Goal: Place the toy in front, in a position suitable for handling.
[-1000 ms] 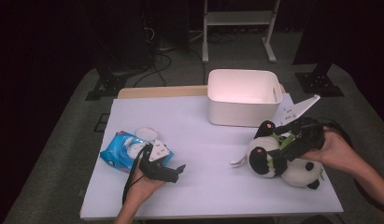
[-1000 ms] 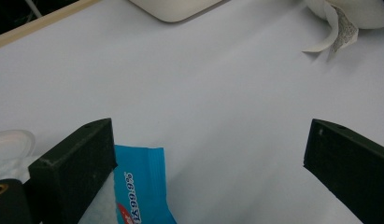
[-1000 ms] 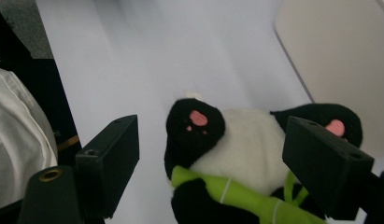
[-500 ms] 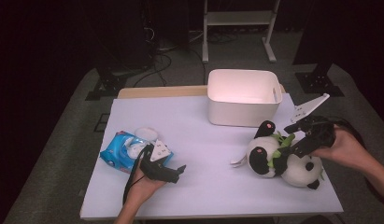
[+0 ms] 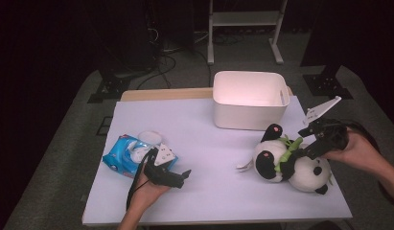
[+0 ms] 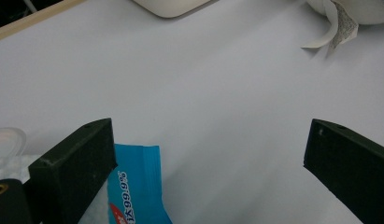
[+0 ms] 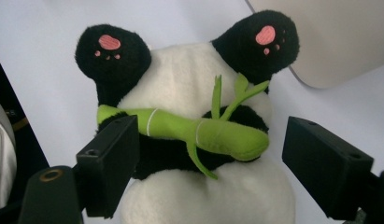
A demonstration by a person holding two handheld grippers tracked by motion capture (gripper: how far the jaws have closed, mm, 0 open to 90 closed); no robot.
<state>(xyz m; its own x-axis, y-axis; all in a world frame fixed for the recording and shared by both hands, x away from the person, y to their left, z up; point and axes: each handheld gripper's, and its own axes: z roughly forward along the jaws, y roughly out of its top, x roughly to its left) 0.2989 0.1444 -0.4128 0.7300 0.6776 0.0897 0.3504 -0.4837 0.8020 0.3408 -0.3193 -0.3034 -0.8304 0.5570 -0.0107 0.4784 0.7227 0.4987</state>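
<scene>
The plush panda (image 5: 290, 160) is white with black ears, arms and legs; its black paws carry pink pads, and it hugs a bright green bamboo stalk (image 7: 199, 130) with thin white bands. The wipes pack (image 5: 130, 155) is bright blue with a white lid, red marks and white print. The bin (image 5: 249, 100) is cream white. The table (image 5: 209, 143) is pale lilac-white with a light wood edge at the back. Both grippers' jaws are matte black.
</scene>
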